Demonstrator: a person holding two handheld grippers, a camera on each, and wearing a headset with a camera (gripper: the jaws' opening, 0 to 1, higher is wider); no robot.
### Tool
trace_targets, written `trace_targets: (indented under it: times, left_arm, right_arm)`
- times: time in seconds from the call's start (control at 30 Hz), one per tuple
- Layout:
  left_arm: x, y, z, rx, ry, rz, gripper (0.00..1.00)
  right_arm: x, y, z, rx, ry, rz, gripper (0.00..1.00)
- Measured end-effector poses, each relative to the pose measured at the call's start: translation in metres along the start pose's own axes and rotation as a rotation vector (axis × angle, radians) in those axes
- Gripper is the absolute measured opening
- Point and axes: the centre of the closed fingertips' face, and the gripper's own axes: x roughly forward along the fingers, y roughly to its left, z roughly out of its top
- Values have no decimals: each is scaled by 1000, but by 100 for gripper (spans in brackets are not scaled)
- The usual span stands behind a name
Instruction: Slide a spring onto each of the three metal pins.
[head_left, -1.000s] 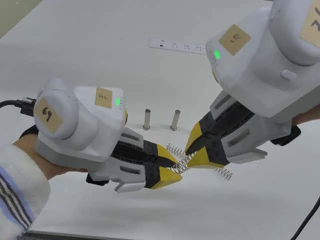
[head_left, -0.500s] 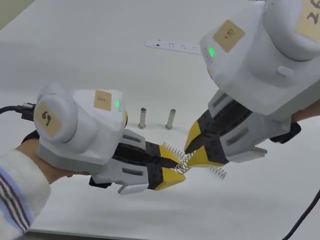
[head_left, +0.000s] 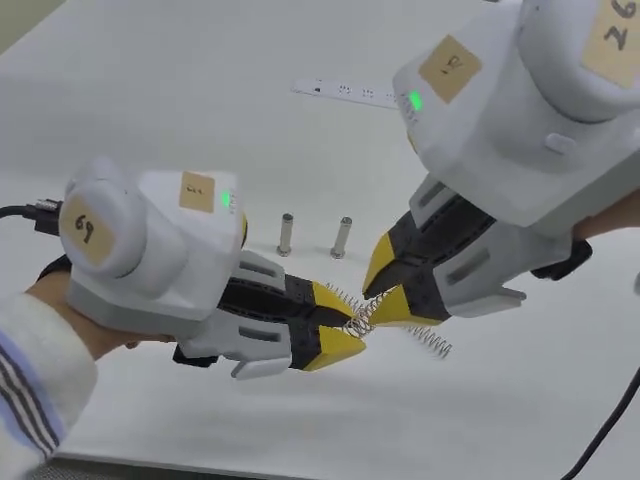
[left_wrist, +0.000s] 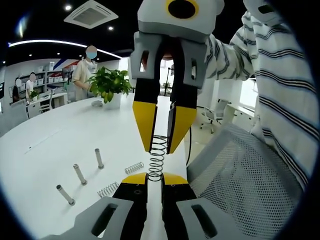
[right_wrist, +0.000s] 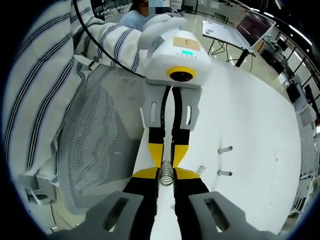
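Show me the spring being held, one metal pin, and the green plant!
held spring (left_wrist: 156, 157): left gripper view, on its middle coils.
metal pin (head_left: 286, 233): head view, on the middle of the left pin's shaft.
plant (left_wrist: 109, 82): left gripper view, on its leaves.

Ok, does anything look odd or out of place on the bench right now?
One thing: both the left gripper and right gripper pinch the same spring, one at each end. The three pins stand upright and bare, and two more springs lie loose beside them. Nothing looks damaged.
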Motion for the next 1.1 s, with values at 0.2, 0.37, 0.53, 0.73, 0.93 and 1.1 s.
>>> trace_targets:
  times: [0.2, 0.37, 0.53, 0.73, 0.93, 1.1]
  left_arm:
    - [-2, 1, 3, 4, -14, 4, 2]
    - [-5, 3, 6, 3, -30, 8, 2]
    - [-8, 2, 10, 10, -41, 8, 2]
    - [-11, 3, 9, 12, -35, 9, 2]
    - [-13, 4, 6, -2, -32, 21, 2]
    - [-14, 3, 5, -5, -28, 14, 2]
  right_arm:
    - [3, -1, -1, -4, 7, 7, 9]
    - [6, -3, -1, -11, 15, 9, 9]
    - [7, -3, 0, -14, 17, 15, 9]
    - [10, -4, 0, -14, 28, 19, 9]
    - [13, -7, 3, -13, 28, 26, 9]
    - [14, -5, 3, 9, 38, 41, 8]
